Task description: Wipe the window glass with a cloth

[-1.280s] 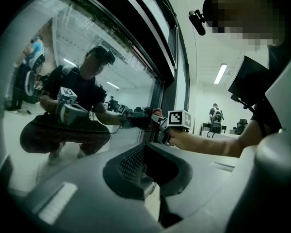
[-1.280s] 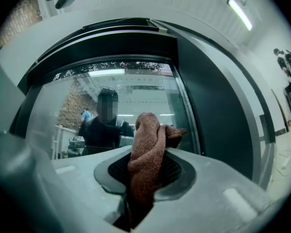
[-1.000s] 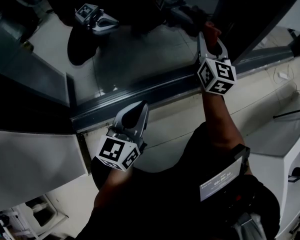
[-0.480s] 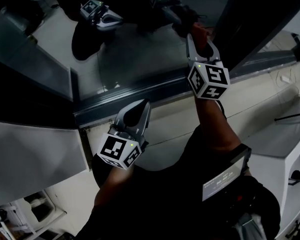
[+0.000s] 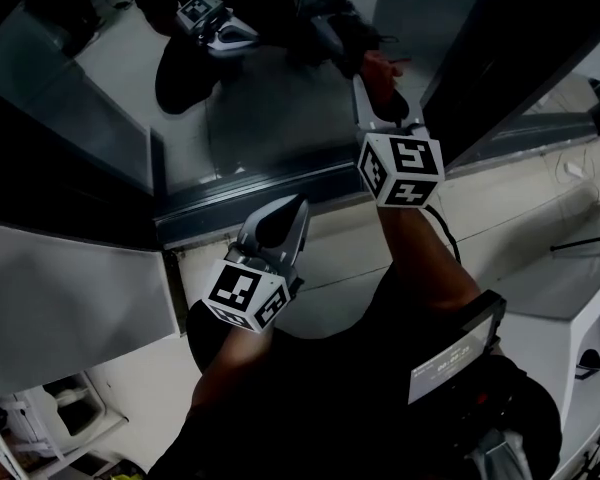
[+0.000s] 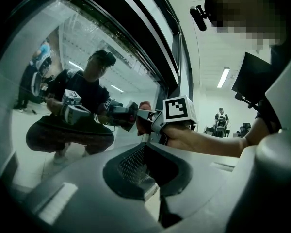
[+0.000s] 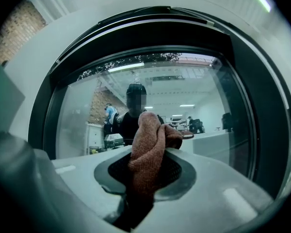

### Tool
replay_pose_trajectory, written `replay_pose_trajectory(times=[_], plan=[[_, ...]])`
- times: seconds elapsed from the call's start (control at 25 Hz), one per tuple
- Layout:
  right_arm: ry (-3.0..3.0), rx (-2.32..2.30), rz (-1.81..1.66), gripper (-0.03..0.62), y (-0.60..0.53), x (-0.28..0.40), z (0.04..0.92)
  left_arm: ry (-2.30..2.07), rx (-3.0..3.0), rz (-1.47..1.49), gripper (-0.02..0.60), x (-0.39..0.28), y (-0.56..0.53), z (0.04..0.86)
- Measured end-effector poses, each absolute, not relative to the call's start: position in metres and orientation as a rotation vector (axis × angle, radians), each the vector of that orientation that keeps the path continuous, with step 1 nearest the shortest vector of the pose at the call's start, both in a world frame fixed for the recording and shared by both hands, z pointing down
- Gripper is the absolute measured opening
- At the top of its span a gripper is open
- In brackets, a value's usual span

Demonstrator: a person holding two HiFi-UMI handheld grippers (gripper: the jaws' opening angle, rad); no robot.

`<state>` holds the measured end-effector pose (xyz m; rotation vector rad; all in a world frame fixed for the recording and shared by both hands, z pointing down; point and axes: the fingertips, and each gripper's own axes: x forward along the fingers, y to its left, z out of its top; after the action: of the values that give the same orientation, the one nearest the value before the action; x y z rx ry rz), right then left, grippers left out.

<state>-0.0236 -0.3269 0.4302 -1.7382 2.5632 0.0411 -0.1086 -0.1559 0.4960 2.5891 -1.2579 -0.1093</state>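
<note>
A rust-red cloth (image 7: 150, 135) is bunched between the jaws of my right gripper (image 7: 148, 171), which is shut on it. In the head view the right gripper (image 5: 382, 90) presses the cloth (image 5: 378, 65) against the window glass (image 5: 270, 108), near the dark upright frame. My left gripper (image 5: 277, 223) hangs lower, over the bottom rail, shut with nothing in it. The left gripper view shows its closed jaws (image 6: 153, 171) and, beyond them, the right gripper (image 6: 153, 120) with the cloth (image 6: 143, 114) on the glass (image 6: 63, 57).
The glass mirrors the crouching person and both grippers. A dark bottom rail (image 5: 250, 193) runs under the pane, and a dark upright frame (image 5: 500, 58) bounds it on the right. A white panel (image 5: 70, 288) lies at the left and a white cabinet (image 5: 580, 308) at the right.
My right gripper has slid left and further up the glass with the cloth. The left gripper has shifted slightly right, still shut and low by the rail.
</note>
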Motion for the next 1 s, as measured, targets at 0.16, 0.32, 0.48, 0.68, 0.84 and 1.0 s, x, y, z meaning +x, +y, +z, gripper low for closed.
replay_pose_trajectory(times=[0.16,0.32,0.48,0.68,0.84,1.0], plan=[[2.586,-1.711,0.035,0.074,-0.322,-0.035,0.43,-1.265,2.599,-0.123,0.017,-0.107,-0.155,0.494],[2.625,-1.675,0.048,0.072,-0.321,-0.046,0.431,-1.272,2.594,-0.124,0.017,-0.106,-0.157,0.493],[2.69,-1.623,0.098,0.072,-0.314,-0.071,0.436,-1.279,2.592,-0.125,0.017,-0.11,-0.155,0.494],[2.704,-1.615,0.124,0.074,-0.311,-0.082,0.44,-1.292,2.583,-0.116,0.017,-0.113,-0.156,0.498],[2.734,-1.604,0.164,0.074,-0.307,-0.089,0.441,-1.3,2.578,-0.112,0.017,-0.114,-0.157,0.491],[2.745,-1.599,0.207,0.072,-0.309,-0.087,0.441,-1.291,2.593,-0.118,0.017,-0.108,-0.162,0.493]])
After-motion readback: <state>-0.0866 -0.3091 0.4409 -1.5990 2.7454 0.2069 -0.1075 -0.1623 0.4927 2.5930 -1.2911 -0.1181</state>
